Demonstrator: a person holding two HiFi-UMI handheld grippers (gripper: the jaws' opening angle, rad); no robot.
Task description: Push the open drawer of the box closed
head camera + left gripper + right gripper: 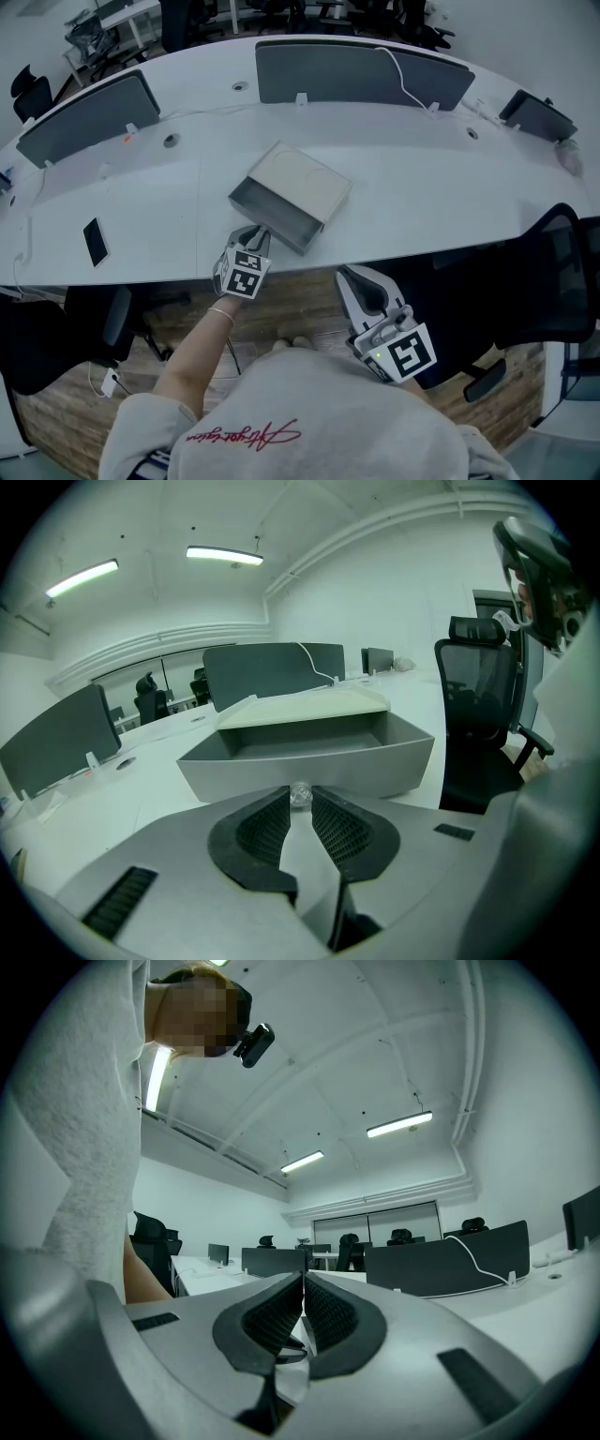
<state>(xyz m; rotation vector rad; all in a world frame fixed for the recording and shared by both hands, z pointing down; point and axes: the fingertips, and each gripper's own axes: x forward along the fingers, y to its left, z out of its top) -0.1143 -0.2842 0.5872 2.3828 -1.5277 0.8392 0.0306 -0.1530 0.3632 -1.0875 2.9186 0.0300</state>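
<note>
A beige box (305, 178) lies on the white curved table (422, 187), and its grey drawer (272, 214) is pulled out toward me. In the left gripper view the drawer (309, 761) is empty, with a small clear knob (300, 794) on its front. My left gripper (253, 238) (300, 797) is at that front, its jaw tips closed on the knob. My right gripper (361, 287) (303, 1281) hangs below the table's near edge, away from the box, with its jaws pressed together on nothing.
A dark phone (96, 241) lies on the table at the left. Grey divider panels (361, 73) with a white cable (403, 80) stand behind the box. A black office chair (553, 281) is at my right, close to the table edge.
</note>
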